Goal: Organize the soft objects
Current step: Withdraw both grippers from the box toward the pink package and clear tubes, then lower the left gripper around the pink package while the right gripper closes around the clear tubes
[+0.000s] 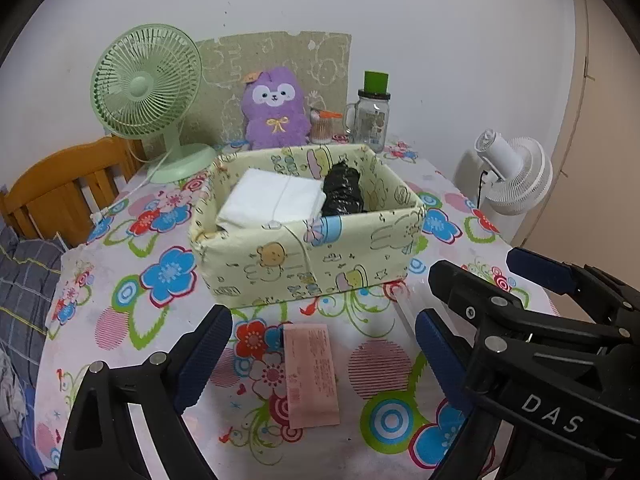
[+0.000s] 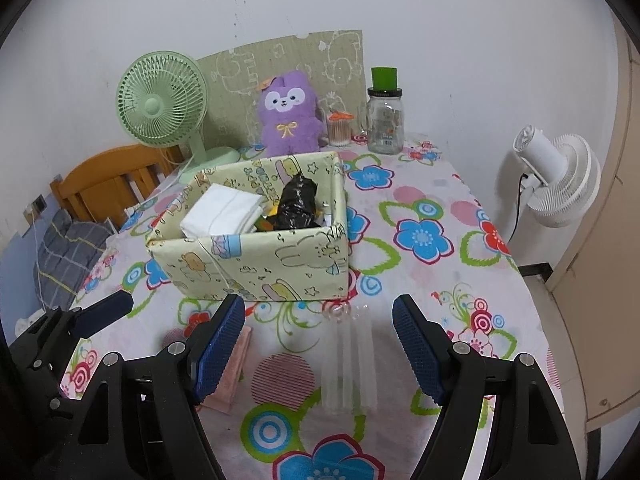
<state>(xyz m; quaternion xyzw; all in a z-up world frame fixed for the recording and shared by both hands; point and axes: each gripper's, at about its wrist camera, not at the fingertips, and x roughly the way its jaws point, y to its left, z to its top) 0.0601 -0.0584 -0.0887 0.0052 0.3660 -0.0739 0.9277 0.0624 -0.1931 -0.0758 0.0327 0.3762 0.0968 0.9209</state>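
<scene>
A pale yellow cartoon-print box (image 1: 304, 264) (image 2: 256, 264) stands mid-table. It holds a white folded pack (image 1: 272, 200) (image 2: 222, 210) and a crumpled black bag (image 1: 343, 192) (image 2: 296, 204). A pink flat packet (image 1: 310, 374) (image 2: 232, 364) lies on the tablecloth in front of the box, between the open fingers of my left gripper (image 1: 320, 364). A clear plastic bundle (image 2: 352, 364) (image 1: 404, 312) lies between the open fingers of my right gripper (image 2: 320, 348). Both grippers are empty and hover above the table.
A green desk fan (image 1: 146, 88) (image 2: 164, 100), a purple plush (image 1: 276, 108) (image 2: 290, 114), a cotton-swab pot (image 1: 322, 124) and a glass jar (image 1: 372, 116) (image 2: 385, 120) stand at the back. A white fan (image 2: 560, 180) stands right, a wooden chair (image 1: 60, 188) left.
</scene>
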